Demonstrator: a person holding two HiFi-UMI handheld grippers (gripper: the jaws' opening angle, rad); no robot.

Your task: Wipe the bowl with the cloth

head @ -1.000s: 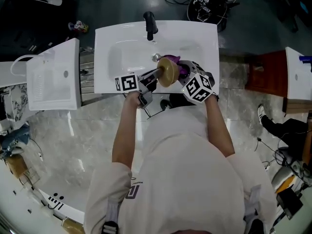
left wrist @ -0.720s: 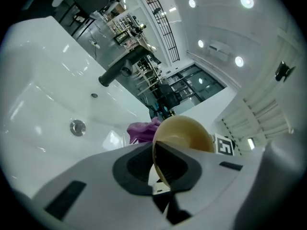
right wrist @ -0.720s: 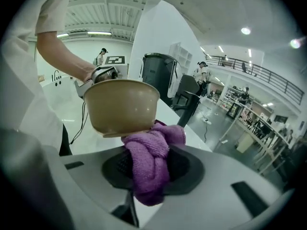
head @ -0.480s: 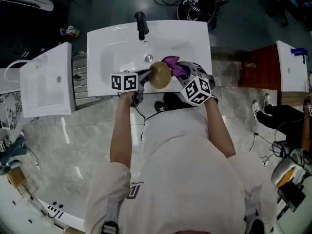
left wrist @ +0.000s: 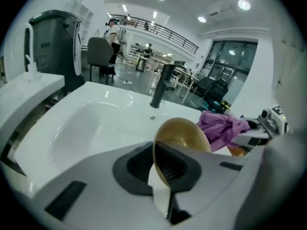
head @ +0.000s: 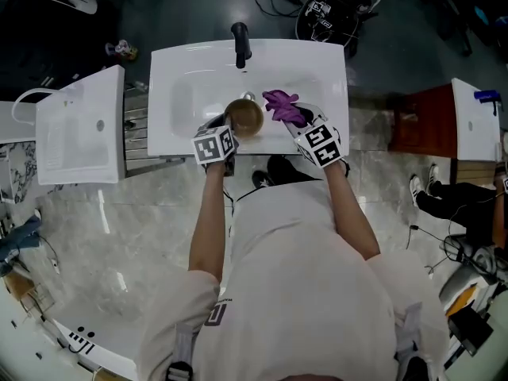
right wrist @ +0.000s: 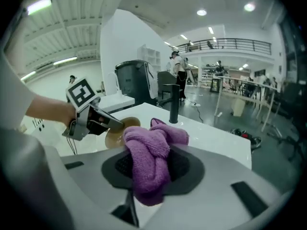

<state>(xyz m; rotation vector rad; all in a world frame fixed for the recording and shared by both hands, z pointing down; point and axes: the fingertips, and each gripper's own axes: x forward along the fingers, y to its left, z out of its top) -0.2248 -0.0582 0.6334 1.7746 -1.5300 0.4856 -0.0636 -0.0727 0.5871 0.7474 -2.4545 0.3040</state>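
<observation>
Large open lab hall: freestanding white washbasins (head: 182,101) on marble floor (head: 119,236), cable tangle (head: 333,10) past the basin's far edge, mezzanine railing (left wrist: 163,30), ceiling spotlights (left wrist: 243,4), office chair (left wrist: 98,51)

— What does the bowl (left wrist: 184,133) look like to you?
— Smooth, with a soft golden shine. Metal or plastic, I cannot tell. The cloth (right wrist: 144,143) is a fluffy, matt textile.
— And your tools?
— My left gripper (left wrist: 158,159) and my right gripper (right wrist: 144,169) have matt grey shells, like plastic. The pads (left wrist: 166,170) are black and ribbed.
— The rest?
— The sink (head: 182,78) is white and very glossy, the faucet (head: 240,42) is matt black, and the floor (head: 103,228) is polished like marble.
</observation>
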